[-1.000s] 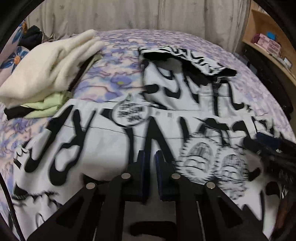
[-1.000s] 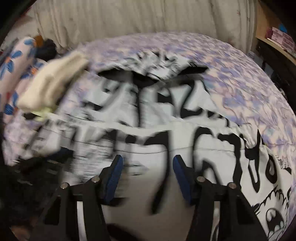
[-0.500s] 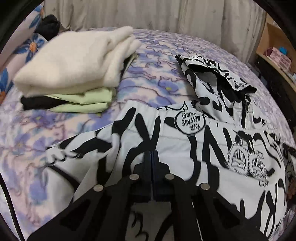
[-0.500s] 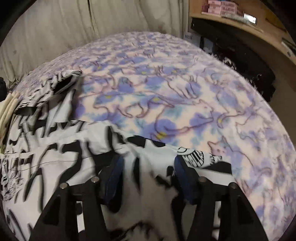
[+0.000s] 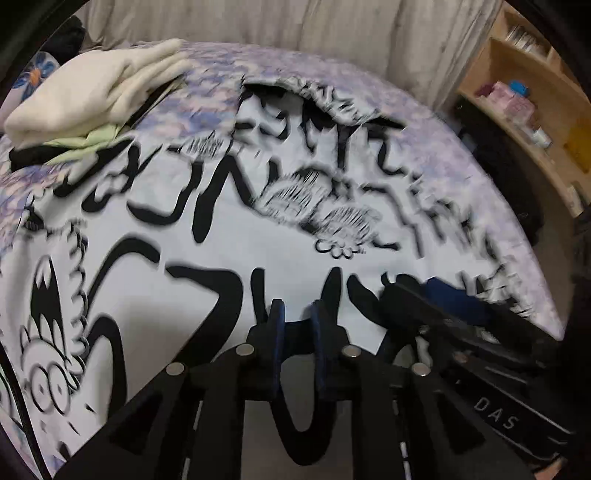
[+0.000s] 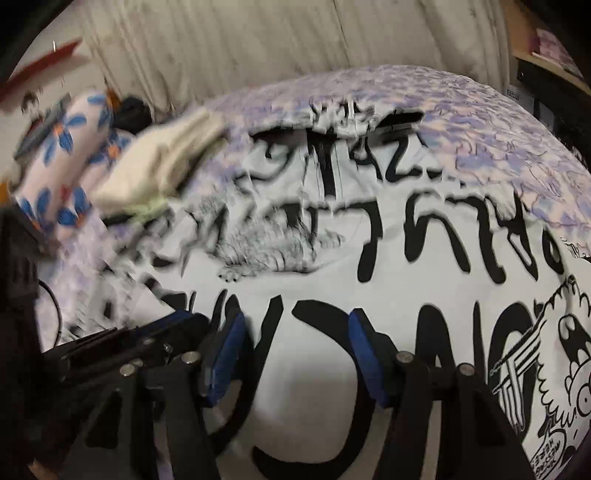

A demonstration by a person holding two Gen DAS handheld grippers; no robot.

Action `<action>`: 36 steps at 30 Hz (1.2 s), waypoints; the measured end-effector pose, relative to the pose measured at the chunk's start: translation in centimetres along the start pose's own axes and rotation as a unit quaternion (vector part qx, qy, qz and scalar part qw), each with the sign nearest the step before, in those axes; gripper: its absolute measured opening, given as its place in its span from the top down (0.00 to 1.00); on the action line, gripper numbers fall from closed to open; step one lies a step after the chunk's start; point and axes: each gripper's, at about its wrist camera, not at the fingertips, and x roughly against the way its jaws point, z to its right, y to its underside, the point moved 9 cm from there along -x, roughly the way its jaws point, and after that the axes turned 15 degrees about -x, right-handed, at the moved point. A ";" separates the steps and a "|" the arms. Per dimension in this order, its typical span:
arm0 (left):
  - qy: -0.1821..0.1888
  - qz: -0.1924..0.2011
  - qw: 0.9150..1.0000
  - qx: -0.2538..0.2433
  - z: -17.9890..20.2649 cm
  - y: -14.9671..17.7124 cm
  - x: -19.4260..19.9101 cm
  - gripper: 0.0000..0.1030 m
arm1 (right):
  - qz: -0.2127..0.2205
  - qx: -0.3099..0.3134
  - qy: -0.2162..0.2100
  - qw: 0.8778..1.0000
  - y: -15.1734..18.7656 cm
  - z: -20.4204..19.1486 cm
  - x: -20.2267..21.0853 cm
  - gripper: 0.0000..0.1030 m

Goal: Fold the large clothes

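- The white garment (image 5: 236, 236) with bold black cartoon lettering lies spread over most of the purple-flowered bedspread (image 5: 424, 122), its black-lined hood (image 5: 317, 96) at the far end, toward the pale curtain (image 5: 332, 26).
- The left gripper (image 5: 297, 314) hangs above the garment's near part; its blue-padded jaws are opening, a narrow gap between them, and no cloth is caught there.
- The right gripper (image 6: 295, 332) hangs above the garment just beside the left one; its jaws are closing yet stand well apart, with only flat cloth seen beneath them.
- Beside the garment, on the hood's left, sits a pile of folded clothes (image 5: 92, 96): cream on top, pale green and black below.
- A blue-flowered pillow (image 6: 62, 166) lies beyond that pile.
- A wooden shelf (image 5: 524, 110) stands off the bedspread, away from the garment.
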 end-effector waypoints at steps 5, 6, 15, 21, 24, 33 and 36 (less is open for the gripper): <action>-0.103 -0.020 0.994 -0.022 -4.5 1.4 0.6 0.87 | 0.018 0.023 0.030 0.999 0.2 4.2 2.5 0.74; -0.115 -0.020 0.993 -0.019 -5.8 1.7 1.0 0.87 | 0.033 0.028 0.081 0.996 0.0 6.6 3.4 0.73; -0.147 0.006 0.987 0.062 -15.7 5.8 6.4 0.89 | 0.046 -0.135 0.153 0.978 1.8 23.9 9.6 0.98; -0.175 -0.015 0.984 0.033 -15.2 6.5 6.4 0.89 | 0.039 -0.112 0.190 0.975 2.0 22.6 9.3 0.93; -0.172 -0.021 0.984 0.035 -15.0 6.4 6.4 0.89 | 0.031 -0.121 0.191 0.974 2.2 22.5 9.0 0.92; -0.138 -0.026 0.989 0.042 -14.4 6.7 7.1 0.76 | 0.013 -0.153 0.169 0.974 2.2 22.3 9.6 0.91; -0.131 -0.037 0.990 0.041 -13.7 6.5 7.5 0.57 | 0.004 -0.160 0.160 0.974 2.4 21.9 9.7 0.91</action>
